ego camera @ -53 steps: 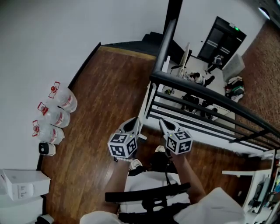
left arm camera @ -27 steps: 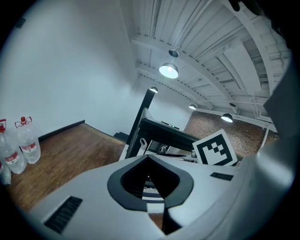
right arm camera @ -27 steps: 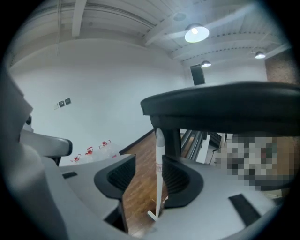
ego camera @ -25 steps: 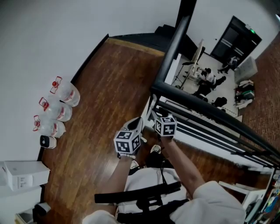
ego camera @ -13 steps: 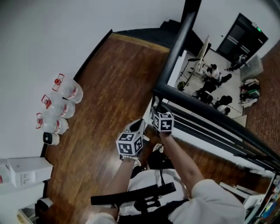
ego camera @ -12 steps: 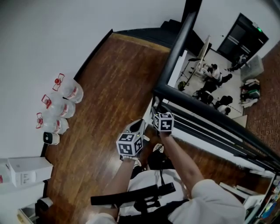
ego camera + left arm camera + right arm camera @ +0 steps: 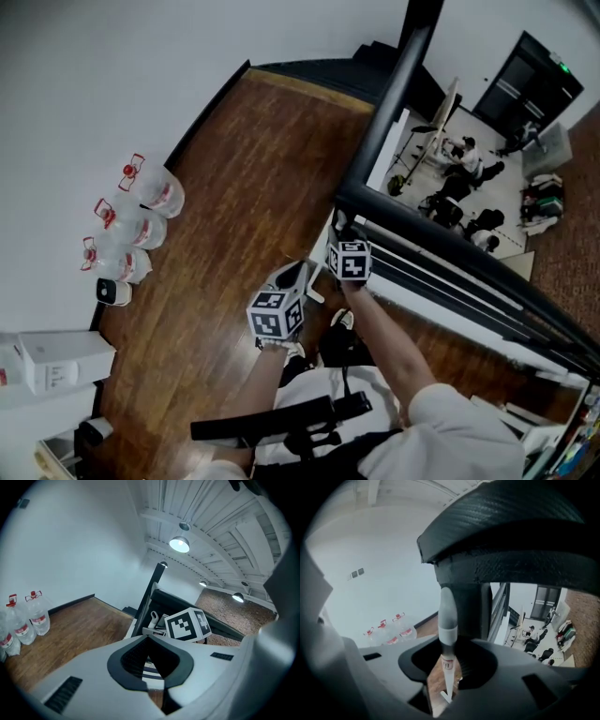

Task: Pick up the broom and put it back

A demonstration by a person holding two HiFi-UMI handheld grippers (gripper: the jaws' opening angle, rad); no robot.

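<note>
The broom's grey-and-white handle (image 7: 446, 625) stands upright against the black railing post (image 7: 461, 606), right between the jaws of my right gripper (image 7: 446, 665). Those jaws have just been closing around it, and a strip of floor still shows beside the handle. In the head view my right gripper (image 7: 337, 230) reaches to the railing corner (image 7: 345, 202). My left gripper (image 7: 305, 272) hangs just left of it, shut with nothing in it; its tips (image 7: 146, 637) meet. From the left gripper view I see the right gripper's marker cube (image 7: 187, 625) with a looped handle end (image 7: 153, 619) beside it. The broom head is hidden.
A black railing (image 7: 450, 246) runs right from the corner, and a post (image 7: 398, 84) runs up. Beyond it lies a lower floor with desks and people (image 7: 459, 183). Water bottles (image 7: 141, 211), a small white device (image 7: 112, 292) and a white box (image 7: 56, 361) line the left wall.
My right gripper has moved from beside the left one up to the railing corner and stayed there. The left gripper has sunk slightly.
</note>
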